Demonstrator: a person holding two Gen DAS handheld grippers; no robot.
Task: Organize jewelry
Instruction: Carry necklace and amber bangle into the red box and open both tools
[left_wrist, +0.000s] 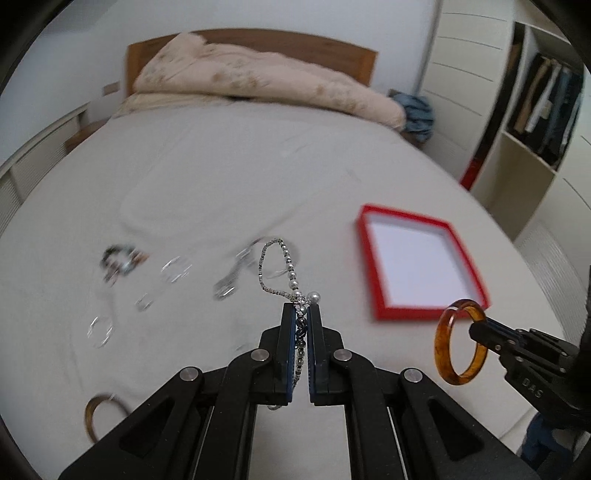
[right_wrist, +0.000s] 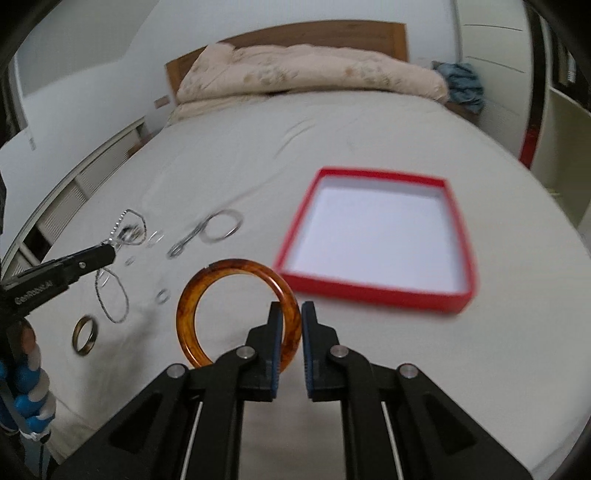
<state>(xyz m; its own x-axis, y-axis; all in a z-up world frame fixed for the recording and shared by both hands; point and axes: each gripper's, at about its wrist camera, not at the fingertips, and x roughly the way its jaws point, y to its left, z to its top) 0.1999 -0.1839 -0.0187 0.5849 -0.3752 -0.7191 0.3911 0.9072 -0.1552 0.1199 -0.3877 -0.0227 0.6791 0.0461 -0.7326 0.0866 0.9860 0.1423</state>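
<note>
Now, step in hand: both pieces are up off the bed sheet (right_wrist: 229, 155) and, as I judge it, bound for the red box (right_wrist: 376, 295).
Left gripper (left_wrist: 303, 308): tongs pressed together on the beaded chain (left_wrist: 293, 271), whose loop stands out past the tips toward 12 o'clock while the rest trails down between the pads.
Right gripper (right_wrist: 287, 308): tongs clamped on the amber bangle (right_wrist: 190, 291), gripped at its 4 o'clock arc, ring standing on edge.
Box place: in the right wrist view at 1 o'clock of the bangle, near; in the left wrist view at 2 o'clock of the chain.
Doing it well: carry each piece over the white floor of the box before opening; lower the chain so its tail settles first, else it may snag the rim.
Order: bangle first seems wise, being closer.
Edges: red walls are low, yet the hanging bangle could clip the near wall.
Open room: bare sheet lies between grippers and box; loose rings (right_wrist: 218, 229) and a brass band (right_wrist: 85, 334) sit at 9 to 10 o'clock, well apart from that path.
</note>
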